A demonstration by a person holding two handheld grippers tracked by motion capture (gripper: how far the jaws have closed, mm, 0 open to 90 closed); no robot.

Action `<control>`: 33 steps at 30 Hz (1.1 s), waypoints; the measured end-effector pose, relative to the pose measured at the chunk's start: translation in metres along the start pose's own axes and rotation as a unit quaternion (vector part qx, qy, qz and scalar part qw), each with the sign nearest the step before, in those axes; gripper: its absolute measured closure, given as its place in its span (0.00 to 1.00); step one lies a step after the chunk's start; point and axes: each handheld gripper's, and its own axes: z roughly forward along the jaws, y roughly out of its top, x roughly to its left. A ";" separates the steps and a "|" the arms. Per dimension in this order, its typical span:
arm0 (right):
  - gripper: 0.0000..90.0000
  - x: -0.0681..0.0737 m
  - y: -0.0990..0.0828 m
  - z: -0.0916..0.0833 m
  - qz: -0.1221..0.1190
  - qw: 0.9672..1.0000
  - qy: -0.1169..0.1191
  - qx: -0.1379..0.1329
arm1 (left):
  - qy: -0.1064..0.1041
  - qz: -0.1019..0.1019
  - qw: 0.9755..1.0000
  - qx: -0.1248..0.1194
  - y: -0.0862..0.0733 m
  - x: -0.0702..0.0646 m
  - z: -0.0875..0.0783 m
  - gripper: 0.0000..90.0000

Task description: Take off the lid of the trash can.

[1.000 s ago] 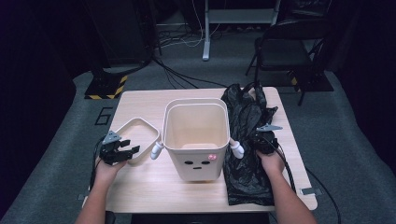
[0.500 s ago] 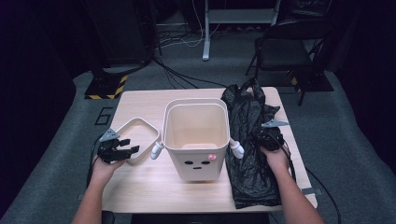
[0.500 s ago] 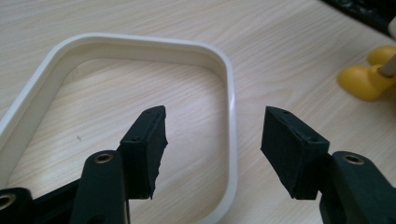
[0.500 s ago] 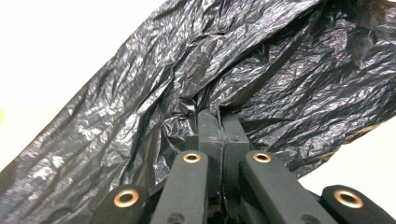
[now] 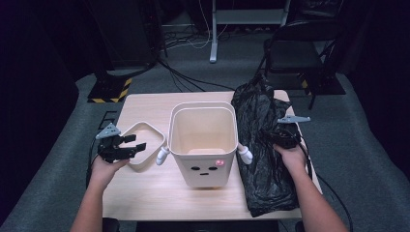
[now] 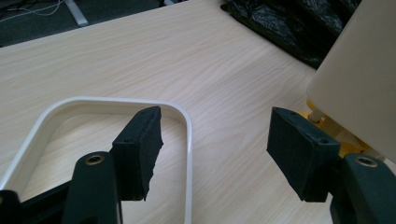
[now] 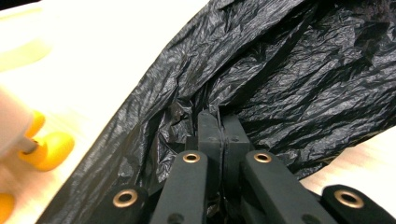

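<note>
A cream bin [image 5: 200, 140] with a small face on its front stands mid-table, its wall [image 6: 359, 84] close on the right of the left gripper view. A white, rounded-square lid [image 5: 145, 140] lies to the left of the bin. My left gripper [image 5: 129, 148] hovers over the lid's near corner [image 6: 184, 140]. Its jaws [image 6: 217, 135] are open and have just been opening, with nothing gripped between them. A crumpled black plastic bag [image 5: 263, 145] lies to the right of the bin. My right gripper [image 5: 284, 137] is shut on a fold of the bag [image 7: 280, 79], its fingertips [image 7: 218, 121] pressed together in the film.
The light wooden table [image 5: 145, 193] has bare room in front of the bin and behind the lid. A dark chair [image 5: 295, 53] and cables stand on the grey floor beyond the far edge. The bin's yellow foot [image 7: 51, 144] is near the bag.
Both hands have risen a little. The right gripper has drawn its fold of the bag up with it. The left gripper's jaws stand wider apart than before.
</note>
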 end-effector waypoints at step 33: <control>0.99 0.018 0.074 -0.113 -0.057 0.990 0.103 -0.077 | -0.057 0.089 0.994 0.000 0.072 -0.042 -0.045 0.31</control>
